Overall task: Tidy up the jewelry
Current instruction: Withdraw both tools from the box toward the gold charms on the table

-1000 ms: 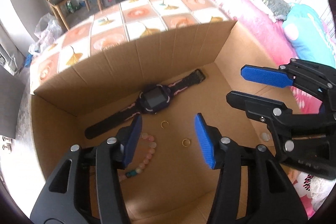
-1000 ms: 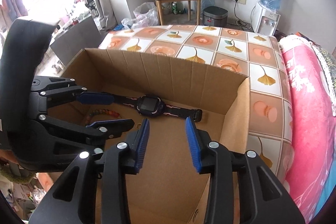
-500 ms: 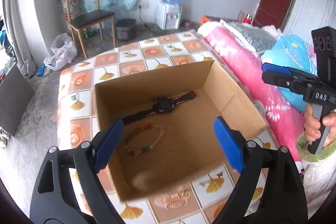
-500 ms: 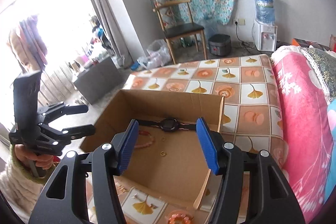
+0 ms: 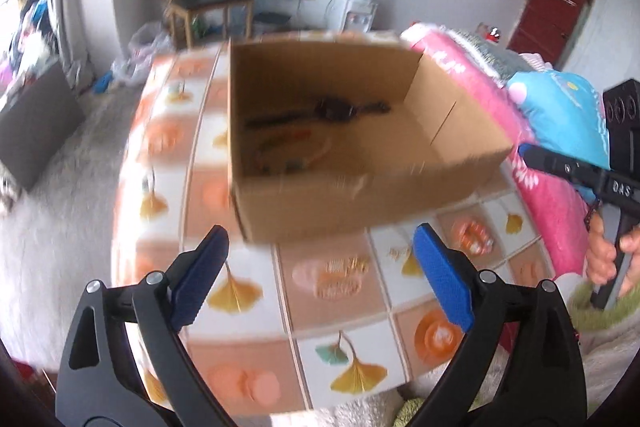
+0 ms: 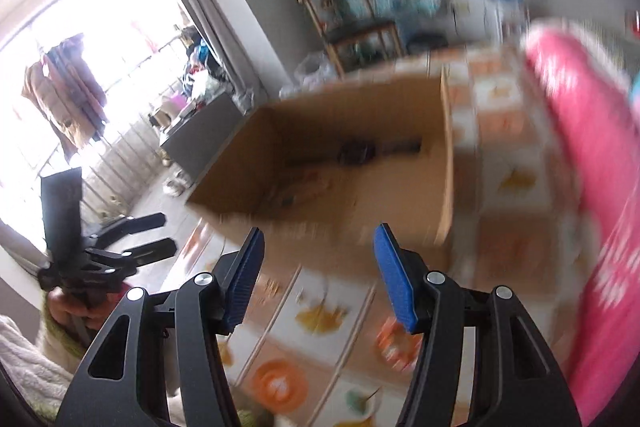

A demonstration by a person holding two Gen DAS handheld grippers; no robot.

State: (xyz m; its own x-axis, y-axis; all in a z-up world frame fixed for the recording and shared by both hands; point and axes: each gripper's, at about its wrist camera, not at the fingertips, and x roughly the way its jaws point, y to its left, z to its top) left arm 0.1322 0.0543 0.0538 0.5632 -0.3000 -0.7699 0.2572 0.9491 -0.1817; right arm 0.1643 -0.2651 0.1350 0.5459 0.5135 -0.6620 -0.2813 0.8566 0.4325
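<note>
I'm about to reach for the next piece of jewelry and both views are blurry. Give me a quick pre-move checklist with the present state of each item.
1. Left gripper holds nothing: ok, jaws opening with nothing between them.
2. Right gripper holds nothing: ok, open with only tablecloth behind the gap.
3. Both grippers clear of the cardboard box: ok.
4. Watch in the box: ok, near the far wall.
5. Bead bracelet in the box: ok, though smeared.
6. Small rings in the box: cannot tell, too blurred.
</note>
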